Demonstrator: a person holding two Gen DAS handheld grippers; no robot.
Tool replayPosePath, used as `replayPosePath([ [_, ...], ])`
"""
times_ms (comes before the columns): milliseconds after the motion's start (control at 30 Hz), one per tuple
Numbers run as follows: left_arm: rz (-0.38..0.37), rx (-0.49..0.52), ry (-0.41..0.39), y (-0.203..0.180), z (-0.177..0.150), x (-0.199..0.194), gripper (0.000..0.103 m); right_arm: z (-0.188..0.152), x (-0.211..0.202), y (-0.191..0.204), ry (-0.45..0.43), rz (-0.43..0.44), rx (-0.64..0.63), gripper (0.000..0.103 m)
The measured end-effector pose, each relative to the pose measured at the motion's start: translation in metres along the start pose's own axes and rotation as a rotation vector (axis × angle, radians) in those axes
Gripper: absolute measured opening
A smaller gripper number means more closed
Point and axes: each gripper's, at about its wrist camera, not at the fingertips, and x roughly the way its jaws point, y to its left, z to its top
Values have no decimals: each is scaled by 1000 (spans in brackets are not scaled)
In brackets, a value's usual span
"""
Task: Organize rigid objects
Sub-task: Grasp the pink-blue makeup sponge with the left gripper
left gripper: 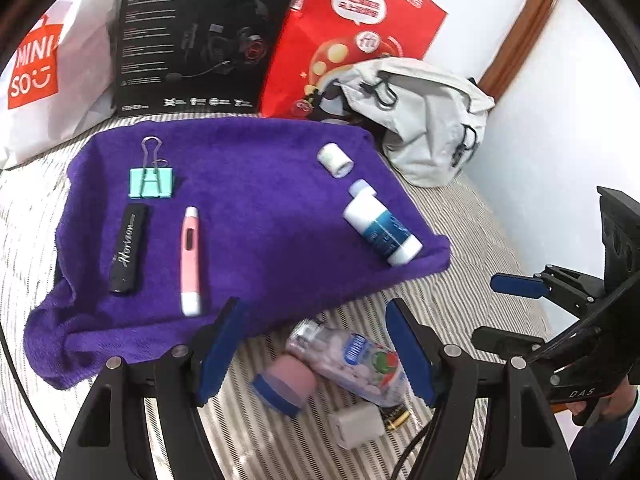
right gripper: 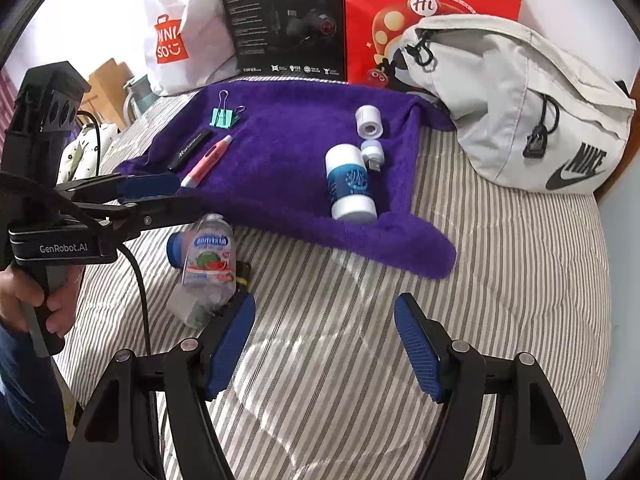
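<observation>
A: Nearest the lens in the left wrist view is the left gripper [left gripper: 316, 344], jaws spread wide and holding nothing, straddling the clear candy bottle [left gripper: 352, 360] at lower centre of the frame. Just left of it lies a pink cylinder with a blue band [left gripper: 280, 384].

B: And the other one?

A: The right gripper [right gripper: 324, 344] is also wide open and empty, over bare striped bed [right gripper: 500, 300] at the bottom of its frame.

B: What could go wrong?

A: The bottle is round and lies on soft bedding, so I'd judge a closing jaw could roll it aside or push it down. The cluster is tight, too: a white block [left gripper: 356, 424] and a dark, gold-tipped item sit close below the bottle, so a finger could catch them. A black cable [right gripper: 140, 280] trails by the heap and might snag.

B: Where do sorted things sit?

A: On the purple towel [left gripper: 260, 208], mid-frame: mint binder clip [left gripper: 152, 182], black bar [left gripper: 128, 248] and pink pen [left gripper: 189, 260] at left, white roll [left gripper: 335, 159], small capped piece [left gripper: 362, 188] and white-and-blue bottle [left gripper: 382, 232] at right.

B: Anything unclear?

A: The left view is motion-blurred; the dark item is mostly hidden, so I cannot name it.
</observation>
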Motion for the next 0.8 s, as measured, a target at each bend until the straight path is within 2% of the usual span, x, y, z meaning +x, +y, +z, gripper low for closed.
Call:
replayPosePath([
  [567, 11, 52, 30, -37, -18, 1, 71, -40, -8, -20, 1, 21, 83, 72],
  [633, 30, 55, 35, -37, -22, 0, 71, -44, -10, -22, -4, 22, 97, 72],
  [700, 82, 48, 32, -32, -29, -3, 71, -48, -13, -24, -8, 28, 109, 72],
  [800, 117, -28, 30, -12, -42, -13, 71, -55, -16, -24, -18, 38, 120, 72],
])
